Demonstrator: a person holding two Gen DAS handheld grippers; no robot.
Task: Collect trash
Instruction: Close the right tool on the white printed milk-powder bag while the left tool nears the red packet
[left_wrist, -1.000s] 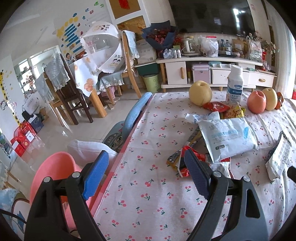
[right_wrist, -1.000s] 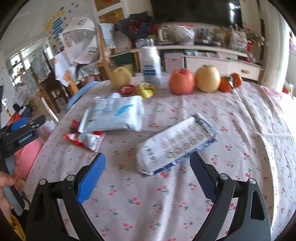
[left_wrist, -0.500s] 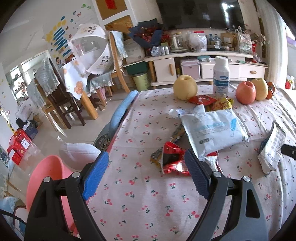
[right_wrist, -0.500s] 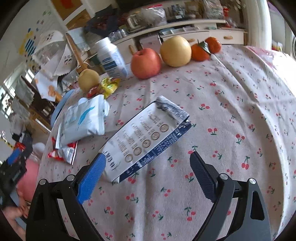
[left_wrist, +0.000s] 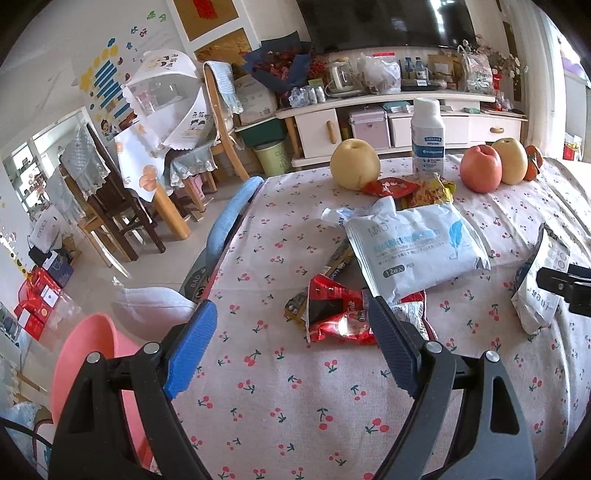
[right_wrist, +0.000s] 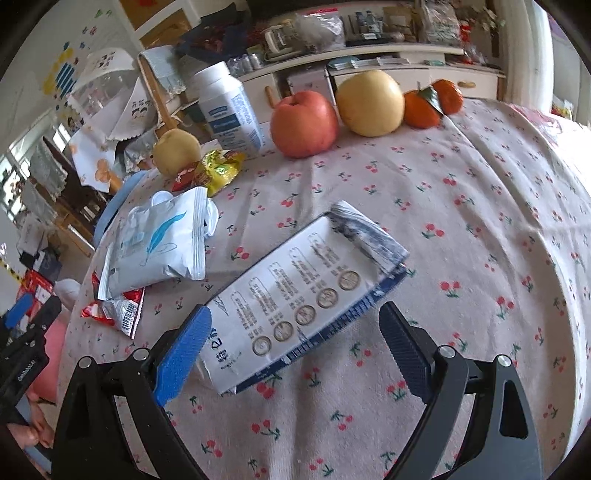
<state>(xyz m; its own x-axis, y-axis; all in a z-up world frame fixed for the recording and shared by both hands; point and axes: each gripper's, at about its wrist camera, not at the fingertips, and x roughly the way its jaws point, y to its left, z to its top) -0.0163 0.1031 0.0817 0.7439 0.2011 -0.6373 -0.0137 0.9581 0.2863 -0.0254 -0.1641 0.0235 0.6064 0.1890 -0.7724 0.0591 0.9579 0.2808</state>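
Empty wrappers lie on the cherry-print tablecloth (left_wrist: 280, 369). A red crumpled wrapper (left_wrist: 338, 314) sits just past my open left gripper (left_wrist: 291, 347), partly under a white-and-blue wipes pack (left_wrist: 413, 247). A flat white-and-navy pouch (right_wrist: 295, 302) lies between the fingers of my open right gripper (right_wrist: 291, 343), its near end reaching in; the pads do not press on it. That pouch (left_wrist: 535, 291) also shows at the right in the left wrist view. Small red and yellow wrappers (right_wrist: 210, 171) lie further back. A pink bin (left_wrist: 92, 369) stands off the table's left edge.
A white bottle (right_wrist: 229, 107), a pear (left_wrist: 354, 164), an apple (right_wrist: 304, 123), a second pear (right_wrist: 369, 103) and oranges (right_wrist: 432, 101) line the far side of the table. A blue chair back (left_wrist: 231, 218) stands at the left edge, with chairs and a cabinet beyond.
My left gripper has drifted right over the table, bringing the red wrapper nearer. My right gripper has moved forward and down and rolled, so the pouch's near end now lies between its fingers.
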